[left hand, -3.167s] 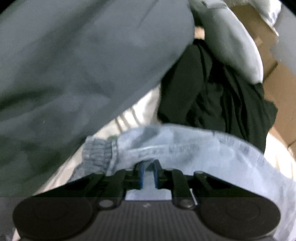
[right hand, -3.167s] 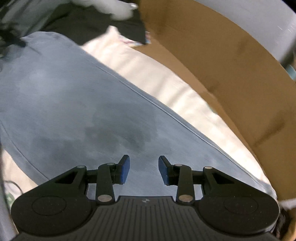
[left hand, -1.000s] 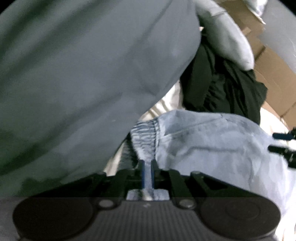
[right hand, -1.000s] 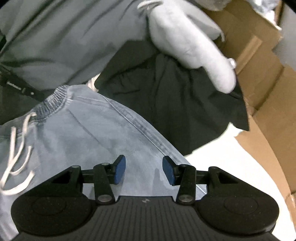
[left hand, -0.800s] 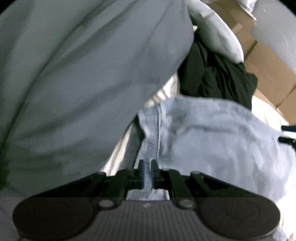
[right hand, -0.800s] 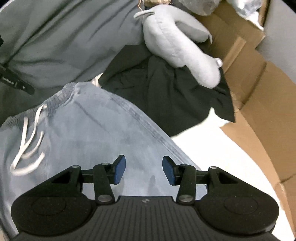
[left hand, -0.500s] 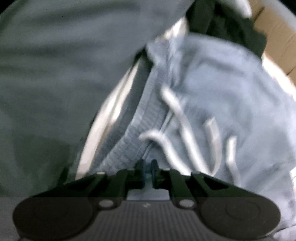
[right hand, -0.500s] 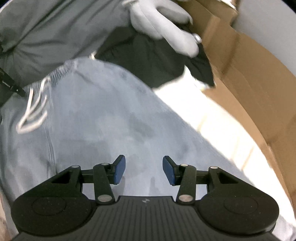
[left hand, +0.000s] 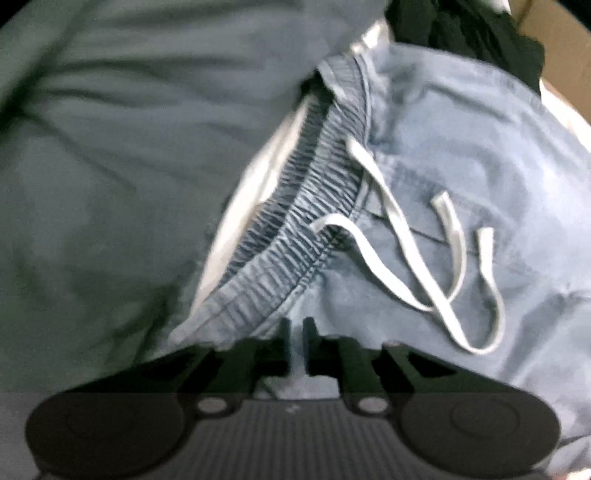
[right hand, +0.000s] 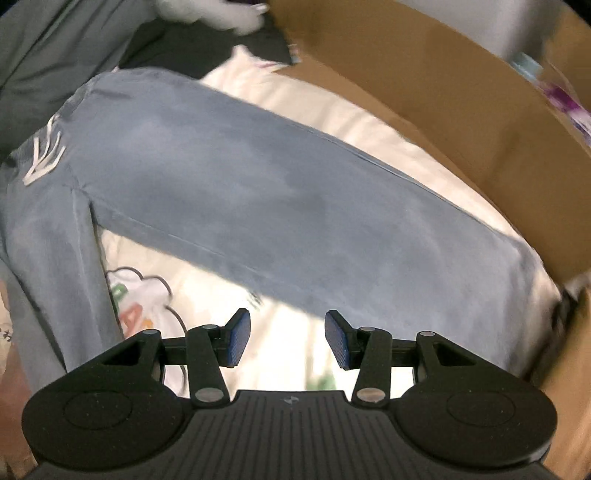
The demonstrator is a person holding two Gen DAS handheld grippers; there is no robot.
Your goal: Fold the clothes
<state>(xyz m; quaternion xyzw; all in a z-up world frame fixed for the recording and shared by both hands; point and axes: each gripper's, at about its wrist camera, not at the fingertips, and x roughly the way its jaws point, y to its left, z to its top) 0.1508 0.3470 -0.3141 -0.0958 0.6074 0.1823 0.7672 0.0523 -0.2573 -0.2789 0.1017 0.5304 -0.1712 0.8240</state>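
Observation:
Light blue drawstring trousers [left hand: 461,166] lie spread on a cream sheet. Their elastic waistband [left hand: 295,229] and white drawstring [left hand: 406,266] fill the left wrist view. My left gripper [left hand: 297,332] sits at the waistband's near edge; its jaws are opening a little, with blue fabric still showing in the narrow gap. In the right wrist view one trouser leg [right hand: 277,192] runs from upper left to lower right. My right gripper [right hand: 288,338] hangs open just off that leg's lower edge, over the sheet, with nothing between its fingers.
A large grey garment [left hand: 129,166] lies left of the waistband, a black one [left hand: 461,26] beyond it. A cardboard box wall [right hand: 443,92] borders the cream sheet [right hand: 332,107] on the right. The sheet has a printed cartoon patch [right hand: 136,306]. Something white and soft [right hand: 221,13] lies at the top.
The left gripper slid along the waistband, bringing the drawstring into view, and its gap widened slightly. The right gripper swept from the waist down along the trouser leg, still open.

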